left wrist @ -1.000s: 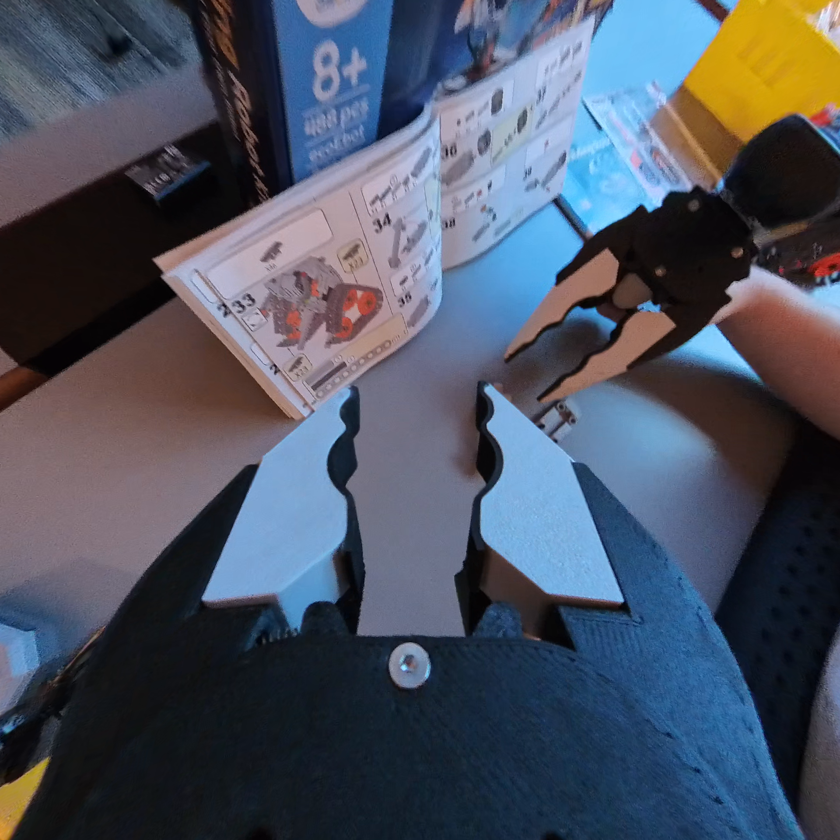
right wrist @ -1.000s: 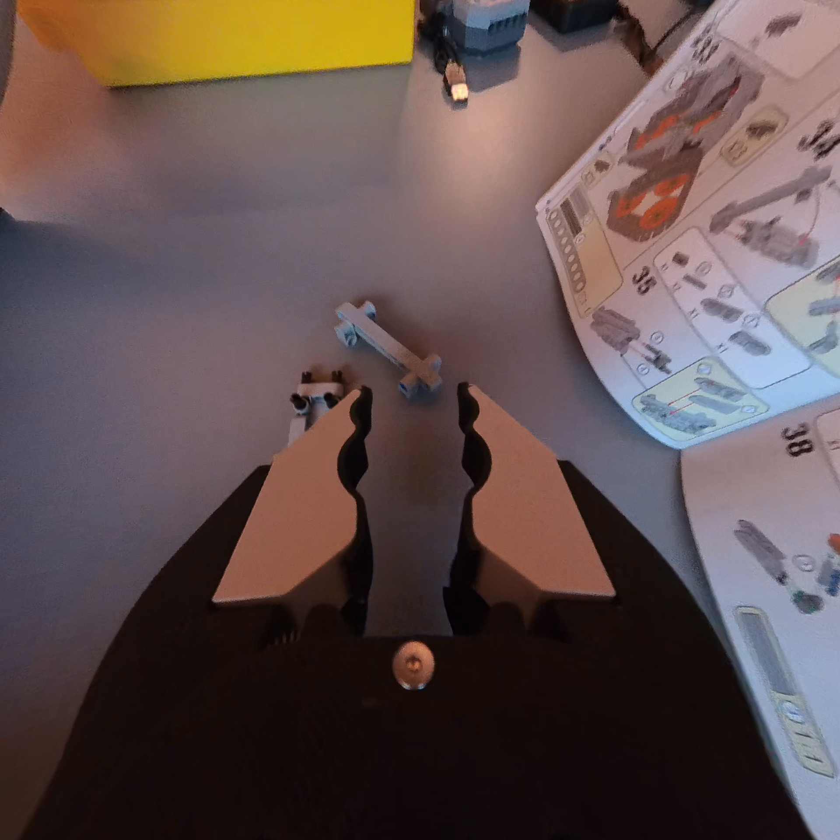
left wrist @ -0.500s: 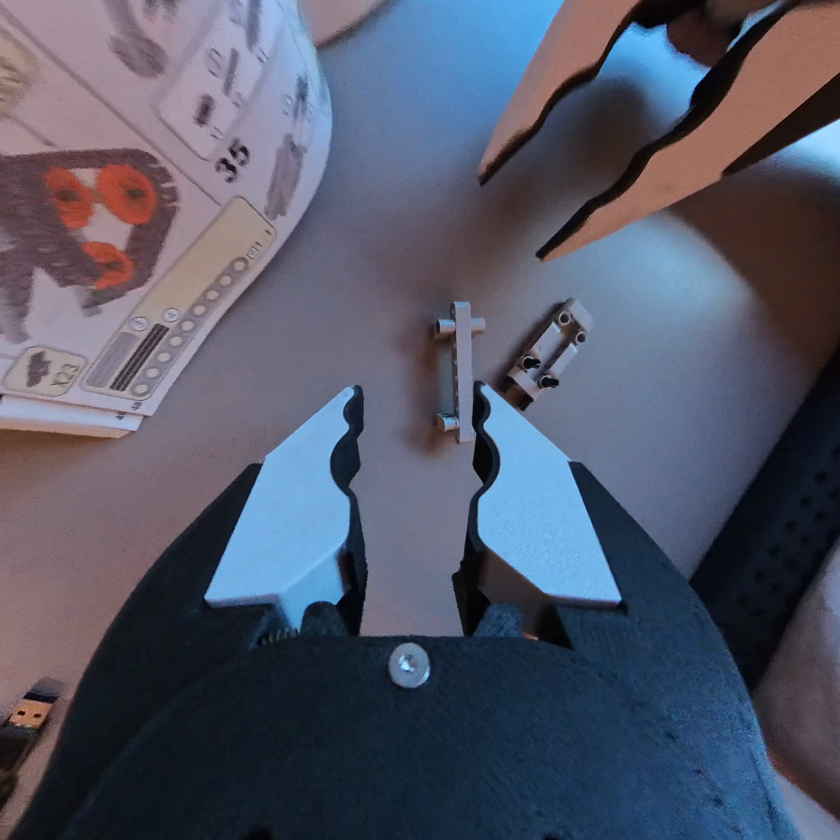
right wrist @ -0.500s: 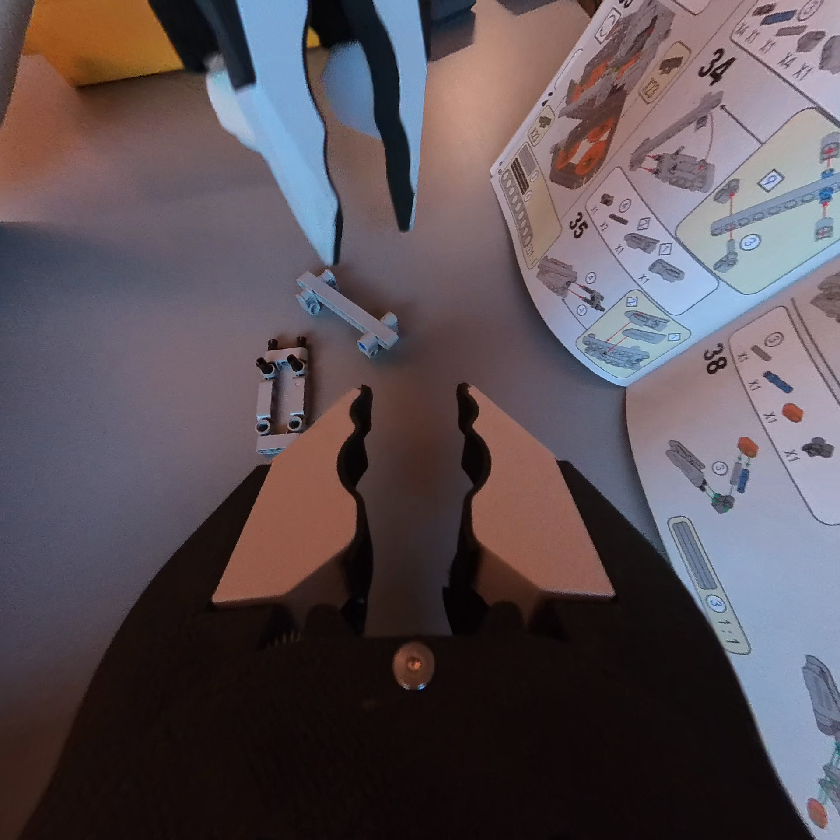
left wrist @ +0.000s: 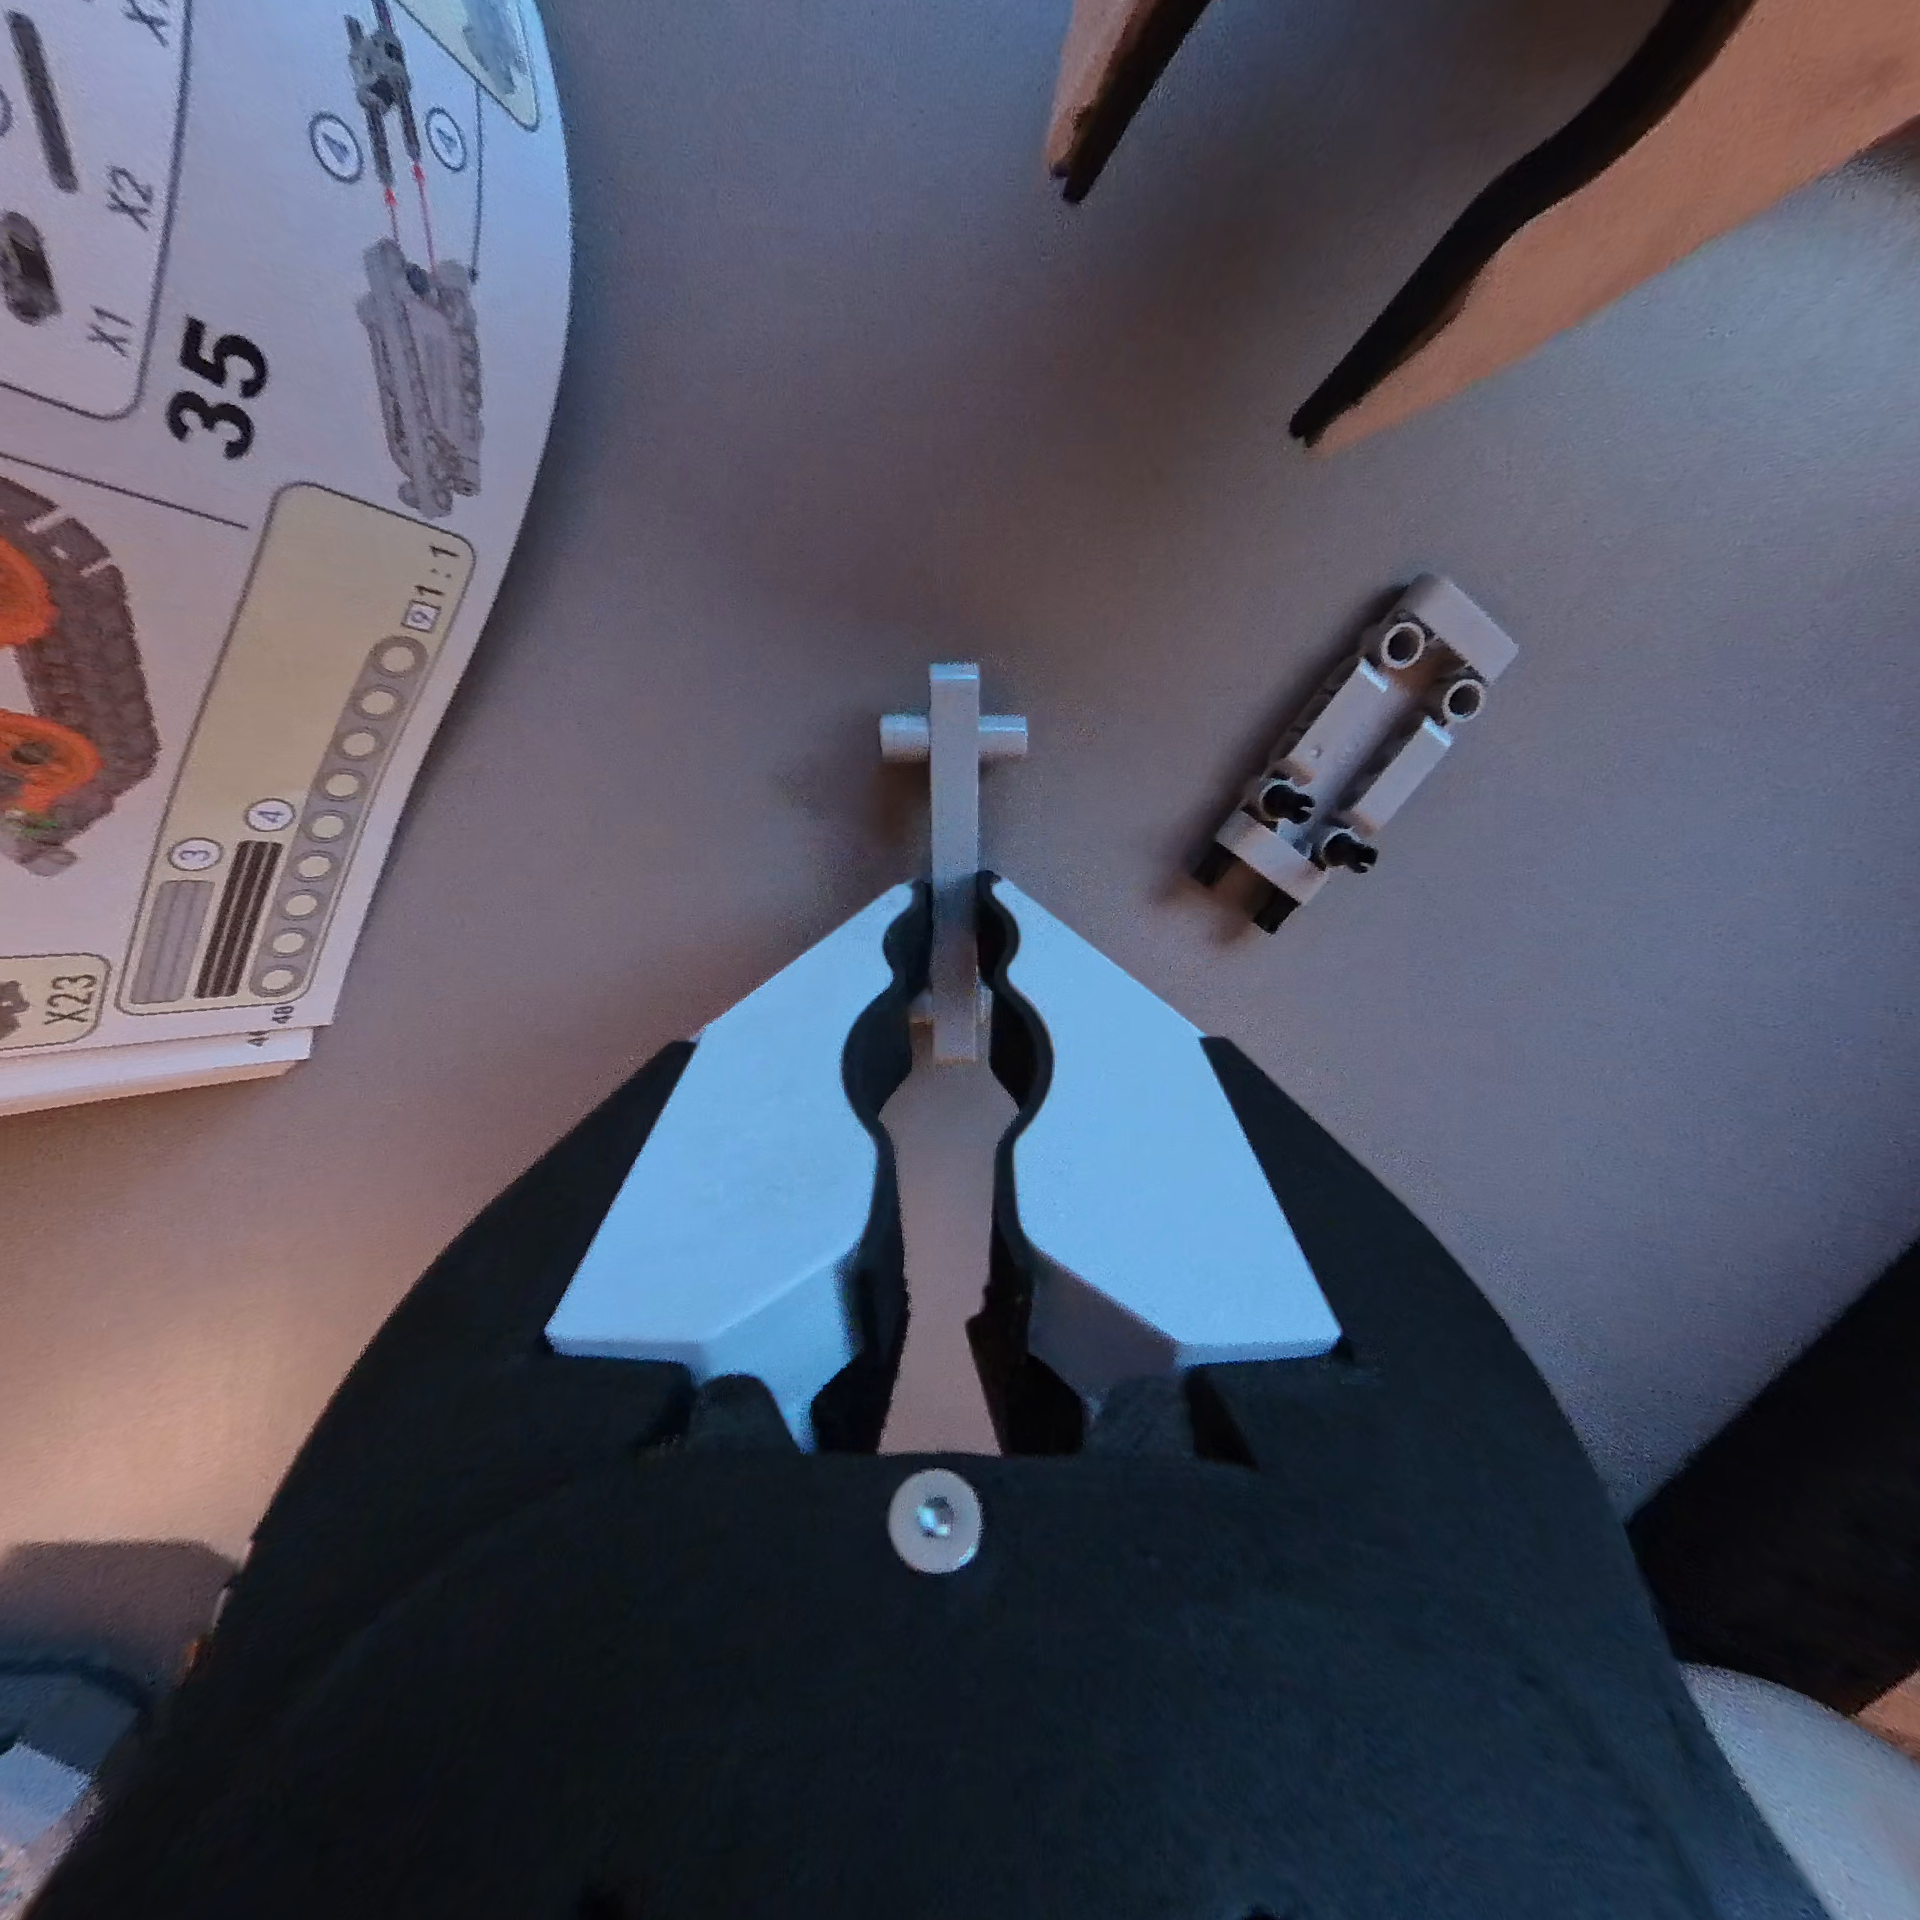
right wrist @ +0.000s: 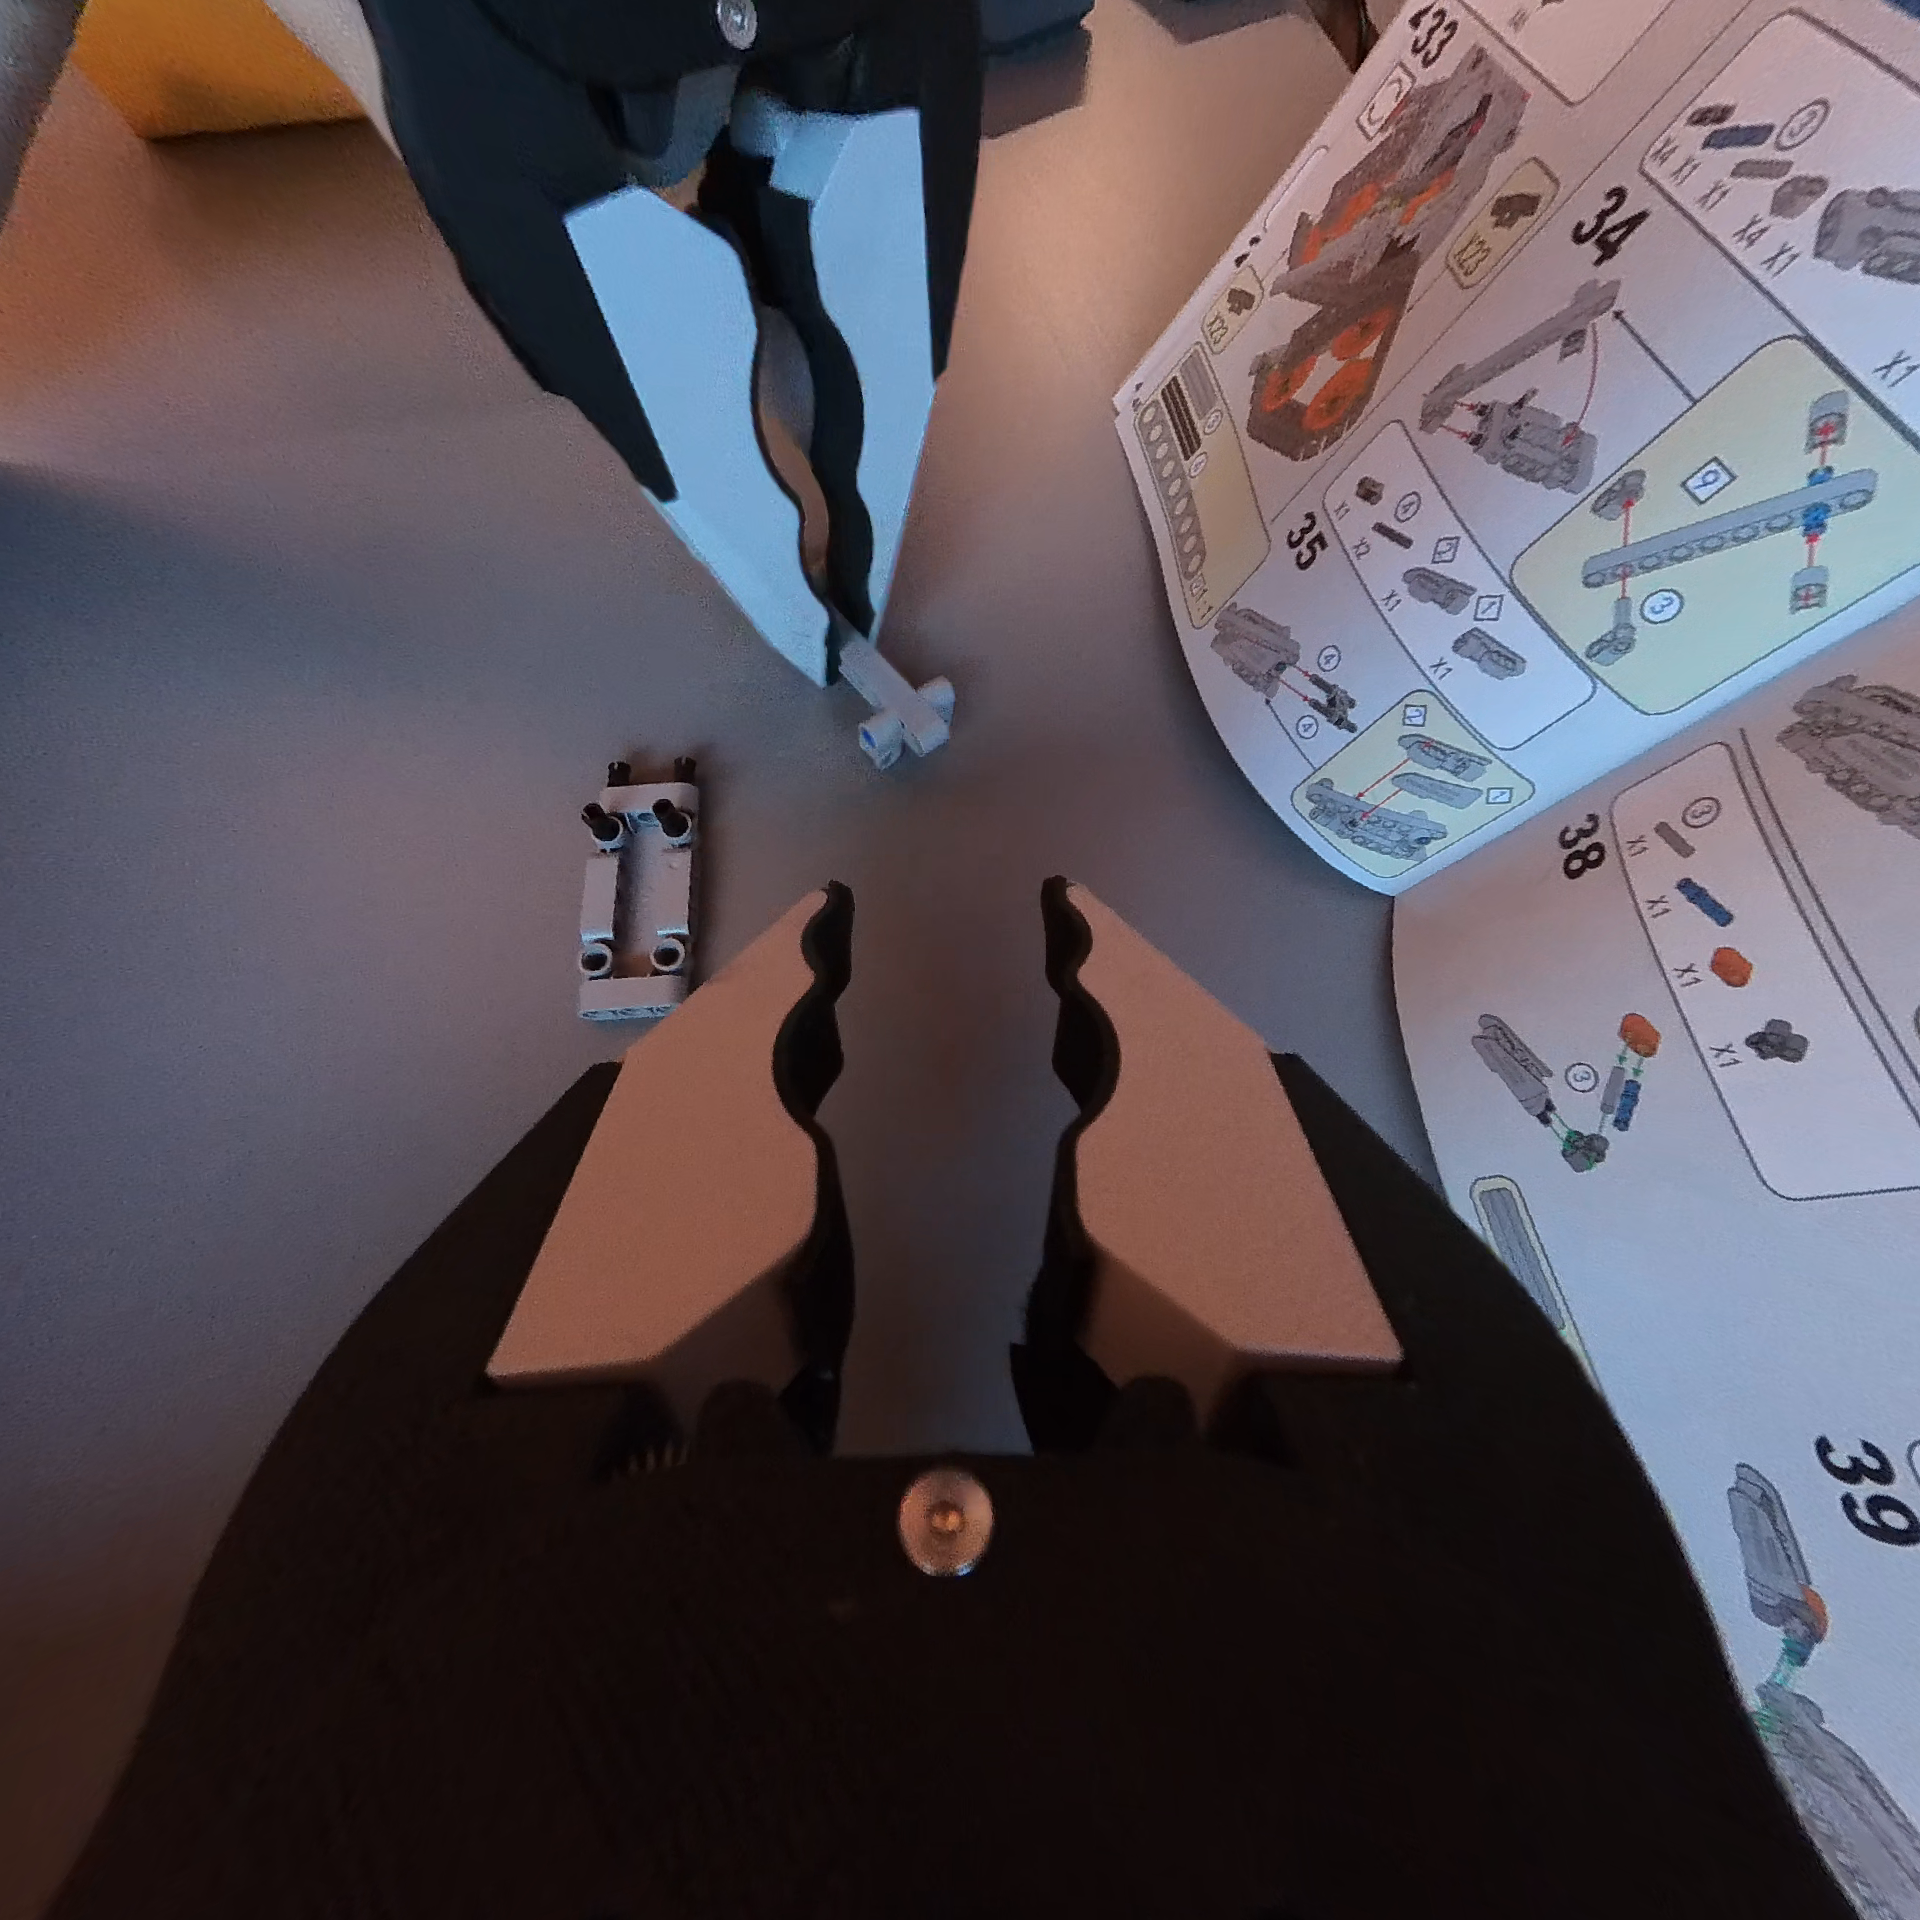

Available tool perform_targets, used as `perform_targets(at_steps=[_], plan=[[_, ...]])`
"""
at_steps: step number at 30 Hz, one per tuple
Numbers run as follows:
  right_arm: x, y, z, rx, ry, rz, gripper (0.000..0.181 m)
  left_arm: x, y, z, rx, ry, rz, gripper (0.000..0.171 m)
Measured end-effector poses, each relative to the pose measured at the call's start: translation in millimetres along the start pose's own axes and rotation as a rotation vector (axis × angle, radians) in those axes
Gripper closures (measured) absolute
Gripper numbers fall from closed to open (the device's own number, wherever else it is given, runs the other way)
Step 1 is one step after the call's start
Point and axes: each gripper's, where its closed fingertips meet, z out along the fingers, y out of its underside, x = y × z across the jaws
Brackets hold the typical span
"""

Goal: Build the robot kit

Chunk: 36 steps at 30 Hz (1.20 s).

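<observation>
My left gripper [left wrist: 951, 894] is shut on a long grey beam with cross pins [left wrist: 954, 769]; both pads press its near half, and its far end sticks out past the tips. The right wrist view shows the same grasp [right wrist: 847, 649], the beam's far end [right wrist: 904, 717] at the grey table. A grey frame piece with black pins [left wrist: 1351, 753] lies to the right of the beam, and in the right wrist view [right wrist: 636, 899] just left of my right gripper's left finger. My right gripper [right wrist: 945, 894] is open and empty above the table, a short way from the beam.
An open instruction booklet [left wrist: 260, 468] lies left of the beam; in the right wrist view [right wrist: 1558, 468] it fills the right side. A yellow box [right wrist: 218, 83] stands at the far left. The grey table [left wrist: 810, 416] carries it all. My hands' fingertips stand some 9 cm from each other.
My left gripper moved forward over the grey beam and its pads came together on it. The right gripper stayed open and barely moved.
</observation>
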Motion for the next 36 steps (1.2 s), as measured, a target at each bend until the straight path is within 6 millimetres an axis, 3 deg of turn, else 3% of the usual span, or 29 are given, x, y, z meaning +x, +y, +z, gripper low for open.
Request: perform_targets(at_steps=[3, 5, 11, 15, 23, 36], plan=[[1, -4, -2, 0.020, 0.003, 0.004, 0.144, -11, 2, -3, 0.012, -0.044, -0.011, 0.166], [1, -7, -3, 0.041, 0.002, 0.011, 0.145, -8, -4, -14, 0.098, 0.024, -0.041, 0.166], [-5, -36, -9, 0.210, -0.081, 0.113, 0.143, 9, -38, -82, 0.498, 0.212, -0.018, 0.166], [-16, -61, -21, 0.324, -0.192, 0.196, 0.142, 22, -45, -106, 0.600, 0.255, 0.047, 0.166], [-32, -101, -46, 0.493, -0.204, 0.090, 0.141, 41, -38, -105, 0.545, 0.278, 0.140, 0.166], [-45, -100, -37, 0.460, -0.257, 0.065, 0.143, 47, -37, -106, 0.542, 0.310, 0.150, 0.166]])
